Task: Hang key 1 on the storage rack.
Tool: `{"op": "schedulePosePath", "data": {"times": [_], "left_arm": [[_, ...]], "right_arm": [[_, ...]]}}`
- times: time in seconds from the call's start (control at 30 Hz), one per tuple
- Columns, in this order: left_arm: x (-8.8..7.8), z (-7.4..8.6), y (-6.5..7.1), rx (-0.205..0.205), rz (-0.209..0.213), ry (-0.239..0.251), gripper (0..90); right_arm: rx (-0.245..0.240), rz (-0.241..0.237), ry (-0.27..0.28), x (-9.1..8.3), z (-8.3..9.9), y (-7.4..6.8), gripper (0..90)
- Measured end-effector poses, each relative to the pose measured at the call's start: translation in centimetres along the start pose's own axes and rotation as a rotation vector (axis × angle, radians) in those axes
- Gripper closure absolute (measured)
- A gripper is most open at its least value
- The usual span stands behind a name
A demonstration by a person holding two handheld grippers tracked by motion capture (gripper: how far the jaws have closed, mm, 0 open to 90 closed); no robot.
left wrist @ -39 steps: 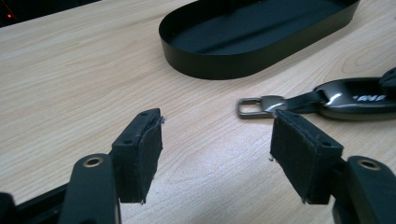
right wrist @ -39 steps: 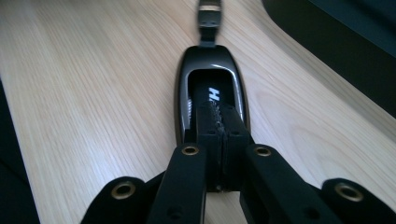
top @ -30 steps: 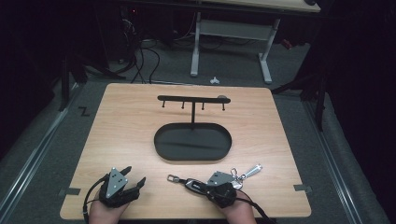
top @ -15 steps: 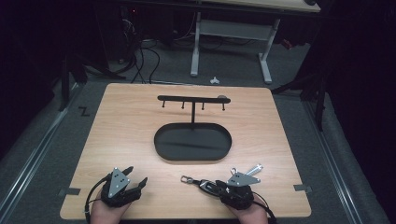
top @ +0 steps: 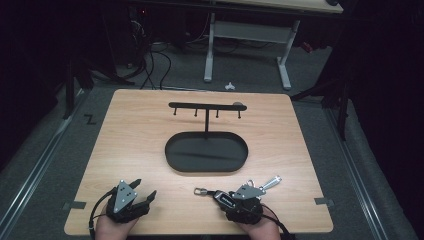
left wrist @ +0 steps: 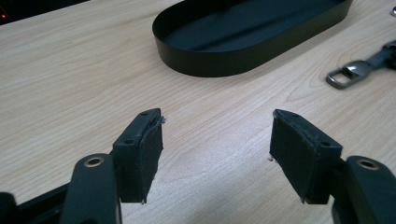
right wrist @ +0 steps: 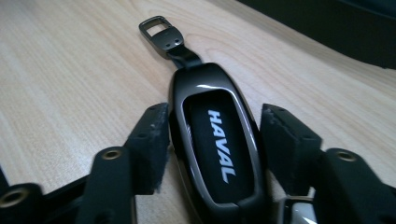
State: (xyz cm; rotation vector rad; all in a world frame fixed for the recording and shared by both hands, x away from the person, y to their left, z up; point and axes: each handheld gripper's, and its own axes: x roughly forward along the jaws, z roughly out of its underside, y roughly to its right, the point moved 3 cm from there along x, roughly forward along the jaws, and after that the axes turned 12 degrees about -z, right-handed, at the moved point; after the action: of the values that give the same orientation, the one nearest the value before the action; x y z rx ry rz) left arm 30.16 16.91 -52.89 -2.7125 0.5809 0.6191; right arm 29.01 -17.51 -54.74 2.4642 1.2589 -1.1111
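Right gripper (right wrist: 212, 140): jaws have just been opening, half-spread around the key fob (right wrist: 215, 144), releasing it flat near the tabletop's (top: 150, 125) front edge. Left gripper (left wrist: 217, 154) is waiting wide, empty.

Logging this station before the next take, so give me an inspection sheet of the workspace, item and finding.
Surface: light wooden tabletop, bare around the items.
Job's things: glossy black car key fob lettered HAVAL lies flat near the front edge, its metal clasp pointing away from the jaws; black oval metal tray with a hook bar stand sits mid-table, nothing hung on it.
Clutter: nothing seen.
Grippers: left gripper open over bare wood; right gripper has just been opening, the fob between its jaws, a gap showing on one side.
Cables: tangle of black cables on the floor beyond the table.
Surroundings: dark room, grey floor, white-legged desk behind.
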Motion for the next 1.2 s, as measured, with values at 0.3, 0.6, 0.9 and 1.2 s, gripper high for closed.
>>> {"op": "schedulePosePath", "data": {"times": [0.3,0.6,0.9,1.2], "left_arm": [[-0.3,0.1,-0.1,-0.004,-0.005,0.001,35.0],[-0.2,0.1,0.2,0.008,-0.003,0.0,34.9],[-0.7,-1.0,0.7,-0.029,0.004,0.02,32.7],[-1.4,-5.3,1.6,-0.025,0.005,0.04,27.6]], "right_arm": [[0.051,0.056,-0.001,-0.4,-0.1,0.9,48.7],[0.082,0.086,0.01,-0.7,-0.1,1.9,48.5],[0.065,0.081,0.074,-2.1,-0.3,2.0,43.6],[0.12,0.127,0.143,-5.2,0.2,4.0,46.7]]}}
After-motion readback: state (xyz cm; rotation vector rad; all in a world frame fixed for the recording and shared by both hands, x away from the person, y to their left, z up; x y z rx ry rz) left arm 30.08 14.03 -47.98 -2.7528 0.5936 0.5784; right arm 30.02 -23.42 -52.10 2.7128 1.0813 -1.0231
